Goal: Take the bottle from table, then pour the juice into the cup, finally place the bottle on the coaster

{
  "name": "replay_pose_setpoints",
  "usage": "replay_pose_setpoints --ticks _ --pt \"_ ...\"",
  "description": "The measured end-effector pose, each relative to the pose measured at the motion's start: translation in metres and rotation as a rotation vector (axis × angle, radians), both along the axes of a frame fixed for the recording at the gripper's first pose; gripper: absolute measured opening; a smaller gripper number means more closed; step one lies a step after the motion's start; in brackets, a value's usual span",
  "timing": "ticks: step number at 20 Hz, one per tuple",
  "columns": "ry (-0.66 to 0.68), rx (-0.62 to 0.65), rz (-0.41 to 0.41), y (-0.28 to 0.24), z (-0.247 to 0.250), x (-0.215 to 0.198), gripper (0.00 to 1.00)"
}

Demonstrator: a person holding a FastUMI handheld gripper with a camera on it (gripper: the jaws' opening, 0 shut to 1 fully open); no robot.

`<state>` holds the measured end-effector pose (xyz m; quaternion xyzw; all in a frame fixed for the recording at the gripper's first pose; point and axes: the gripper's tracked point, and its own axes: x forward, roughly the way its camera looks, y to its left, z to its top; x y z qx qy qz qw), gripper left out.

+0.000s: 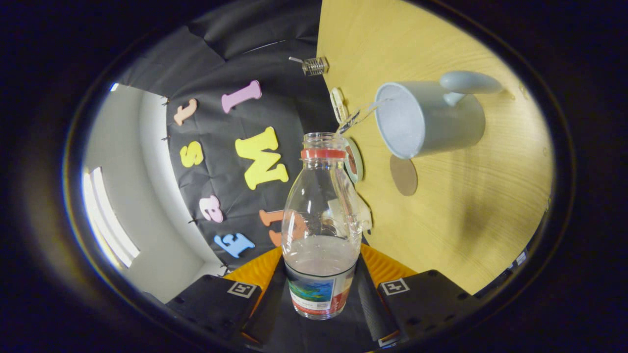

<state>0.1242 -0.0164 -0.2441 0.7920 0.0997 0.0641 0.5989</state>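
Gripper (pixel 321 289): both fingers are closed in on the lower body of the bottle, one pad pressing each side, so it is pinched between them.
Fingers (pixel 373 299): black, ridged on the inner faces, with orange pieces behind them; each black finger block carries a small square black-and-white marker.
Bottle (pixel 321 220): clear plastic, uncapped, with a red ring under the open mouth; it sits between the fingers with its mouth pointing ahead of them toward the cup.
Juice (pixel 321 255): a pale, cloudy liquid sits in the lower part of the bottle near the fingers; a thin clear stream (pixel 360 115) runs from the mouth to the cup's rim.
Bottle label (pixel 319 294): a band around the base with blue, green and red printing; the writing is too small to read.
Cup (pixel 427 117): light grey-blue mug with a handle, standing on the table just beyond the bottle's mouth, its opening turned toward the bottle.
Coaster (pixel 404 175): small brown disc lying flat on the table, just beside the cup and apart from the bottle.
Table (pixel 481 220): light wood-grain surface, tilted steeply in this view.
Round objects by the bottle neck (pixel 354 161): small ringed pieces near the table edge; what they are I cannot tell.
Metal clip (pixel 314 65): small shiny piece at the table's far edge against the black cloth.
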Motion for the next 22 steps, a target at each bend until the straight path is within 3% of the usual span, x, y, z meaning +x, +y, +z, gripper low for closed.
replay_pose_setpoints --ticks 22 --pt "0.017 0.088 0.014 0.017 0.038 0.006 0.77"
